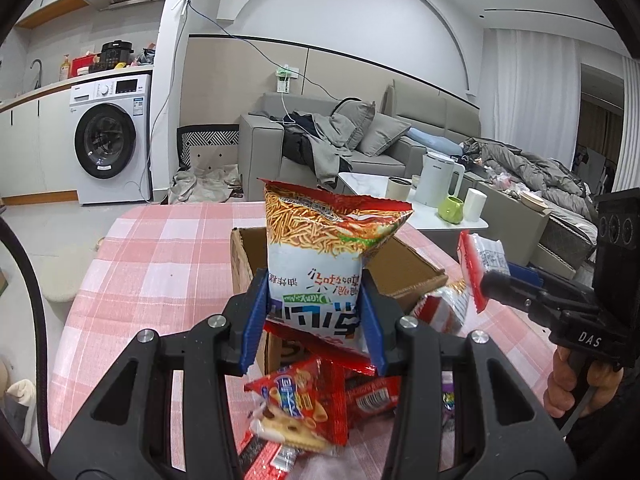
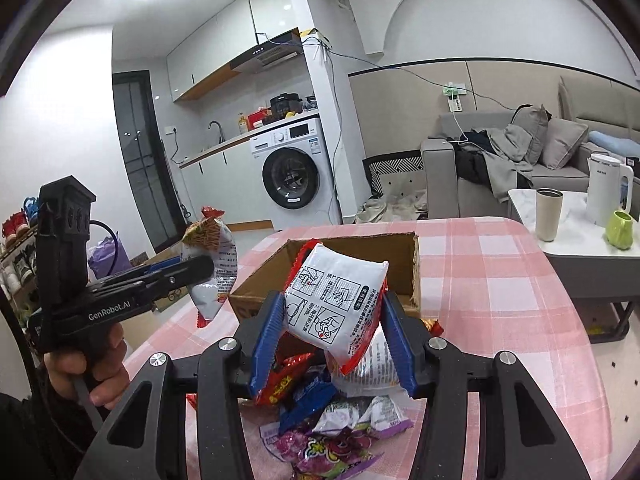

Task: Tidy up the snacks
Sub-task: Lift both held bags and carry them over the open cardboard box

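While the left claw point(image 1: 314, 312) pinches a noodle-snack bag point(image 1: 320, 236) upright above the open cardboard box point(image 1: 404, 272), the right claw point(image 2: 334, 340) pinches a white-backed snack packet point(image 2: 336, 300) over loose snack packets point(image 2: 332, 428) heaped on the checked tabletop point(image 1: 160, 248).

The right gripper point(image 2: 334, 340) pinches a white noodle packet point(image 2: 336, 300) above the snack pile point(image 2: 328, 420). At twelve o'clock stands the open cardboard box point(image 2: 352, 256) on the checked tablecloth point(image 2: 500, 300). At nine o'clock the left gripper point(image 2: 200, 266) holds a chips bag point(image 2: 212, 264).
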{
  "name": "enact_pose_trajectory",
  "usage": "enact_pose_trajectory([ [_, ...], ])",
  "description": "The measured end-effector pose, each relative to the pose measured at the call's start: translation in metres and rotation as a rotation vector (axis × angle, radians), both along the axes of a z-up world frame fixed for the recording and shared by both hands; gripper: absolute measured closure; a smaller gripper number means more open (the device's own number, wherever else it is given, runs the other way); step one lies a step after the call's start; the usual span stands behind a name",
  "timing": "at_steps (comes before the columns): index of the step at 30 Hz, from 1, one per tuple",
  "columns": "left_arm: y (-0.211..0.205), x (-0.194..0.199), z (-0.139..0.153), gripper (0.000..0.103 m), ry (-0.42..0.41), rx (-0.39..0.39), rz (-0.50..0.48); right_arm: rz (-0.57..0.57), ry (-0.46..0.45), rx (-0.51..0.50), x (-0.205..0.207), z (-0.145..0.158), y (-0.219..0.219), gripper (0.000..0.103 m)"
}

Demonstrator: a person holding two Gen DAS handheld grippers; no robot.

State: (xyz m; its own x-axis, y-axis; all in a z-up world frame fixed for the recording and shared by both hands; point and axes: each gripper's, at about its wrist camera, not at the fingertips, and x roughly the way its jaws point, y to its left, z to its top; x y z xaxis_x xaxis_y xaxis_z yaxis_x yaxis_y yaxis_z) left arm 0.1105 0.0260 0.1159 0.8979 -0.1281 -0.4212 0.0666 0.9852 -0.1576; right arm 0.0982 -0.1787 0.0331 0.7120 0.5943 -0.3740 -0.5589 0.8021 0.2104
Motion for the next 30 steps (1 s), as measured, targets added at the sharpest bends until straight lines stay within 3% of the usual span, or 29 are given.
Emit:
enact_pose_trajectory([
  [18, 0.007, 0.069, -0.008, 0.063, 0.024, -0.009, 0.035, -0.033, 0.033, -0.002, 0.047, 0.002, 0.018, 0.053],
  [30, 0.013, 0.101, -0.033, 0.063, 0.061, 0.014, 0.049, -0.032, 0.068, -0.029, 0.071, -0.008, 0.027, 0.053],
])
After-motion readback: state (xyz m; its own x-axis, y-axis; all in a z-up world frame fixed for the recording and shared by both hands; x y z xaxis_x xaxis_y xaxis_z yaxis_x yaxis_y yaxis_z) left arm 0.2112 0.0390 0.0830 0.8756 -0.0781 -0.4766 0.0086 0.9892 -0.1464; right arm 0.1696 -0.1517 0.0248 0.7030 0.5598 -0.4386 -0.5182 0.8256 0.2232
